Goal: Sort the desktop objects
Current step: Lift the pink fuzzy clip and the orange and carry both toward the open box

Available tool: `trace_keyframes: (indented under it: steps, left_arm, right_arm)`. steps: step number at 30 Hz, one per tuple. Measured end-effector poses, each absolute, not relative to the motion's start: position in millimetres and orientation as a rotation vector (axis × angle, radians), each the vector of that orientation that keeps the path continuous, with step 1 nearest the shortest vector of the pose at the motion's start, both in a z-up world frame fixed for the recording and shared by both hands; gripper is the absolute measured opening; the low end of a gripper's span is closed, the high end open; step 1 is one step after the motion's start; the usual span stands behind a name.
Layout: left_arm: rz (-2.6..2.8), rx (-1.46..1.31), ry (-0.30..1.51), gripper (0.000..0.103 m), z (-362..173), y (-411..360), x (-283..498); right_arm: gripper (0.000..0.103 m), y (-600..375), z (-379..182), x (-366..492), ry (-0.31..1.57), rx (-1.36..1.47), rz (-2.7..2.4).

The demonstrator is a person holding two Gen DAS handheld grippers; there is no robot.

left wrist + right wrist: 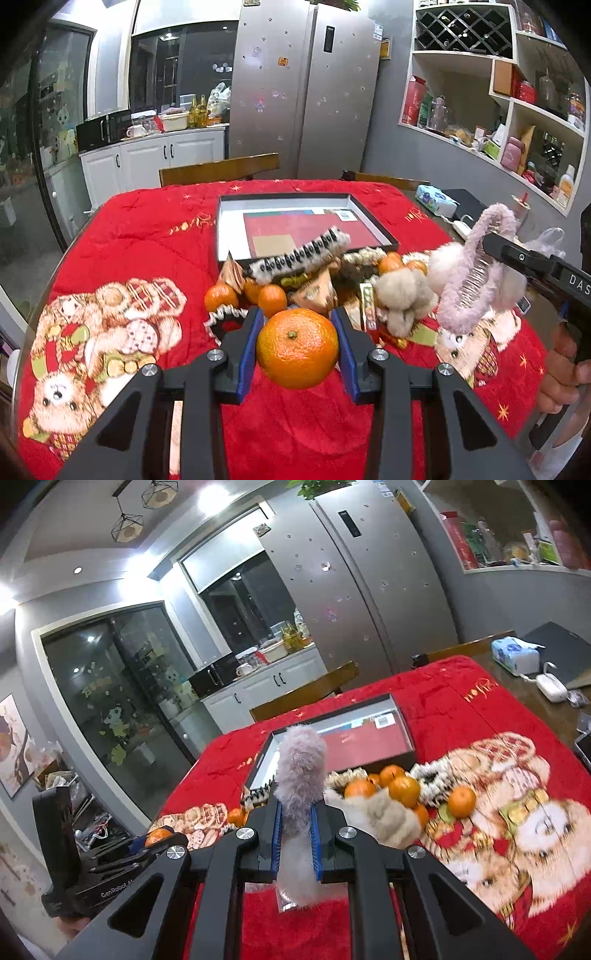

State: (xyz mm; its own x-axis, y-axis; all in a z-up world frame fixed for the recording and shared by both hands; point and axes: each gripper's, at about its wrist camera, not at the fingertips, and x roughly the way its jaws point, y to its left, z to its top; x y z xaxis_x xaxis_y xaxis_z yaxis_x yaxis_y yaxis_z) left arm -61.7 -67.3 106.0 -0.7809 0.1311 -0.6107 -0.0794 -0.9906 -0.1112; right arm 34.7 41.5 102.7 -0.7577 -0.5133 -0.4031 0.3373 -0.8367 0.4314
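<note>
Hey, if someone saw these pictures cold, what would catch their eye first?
Probably the orange held up front between the left gripper's fingers, and the fluffy pink hair clip pinched in the right gripper. Behind them, a bright red blanket carries more oranges and an open box.

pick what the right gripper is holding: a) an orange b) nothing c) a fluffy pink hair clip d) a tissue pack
c, the right gripper is shut on the fluffy pink hair clip, while the orange sits between the fingers of the left gripper.
</note>
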Motion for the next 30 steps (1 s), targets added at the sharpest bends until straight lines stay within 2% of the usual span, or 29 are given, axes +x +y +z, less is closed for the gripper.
trace_keyframes:
  steps: [8,13,30]
  left_arm:
    - [2.836,-0.983,-0.104,0.039,124,-74,-102]
    - [2.842,-0.976,-0.088,0.039,135,-77,-129]
    - [2.838,-1.006,-0.008,0.039,145,-82,-227]
  right_arm:
    - [0.014,29,113,-8,-0.400,0.744,-2.497]
    - [0.014,30,119,-42,-0.469,0.780,-2.394]
    - [0.013,8,134,-127,-0.321,0.823,-2.439]
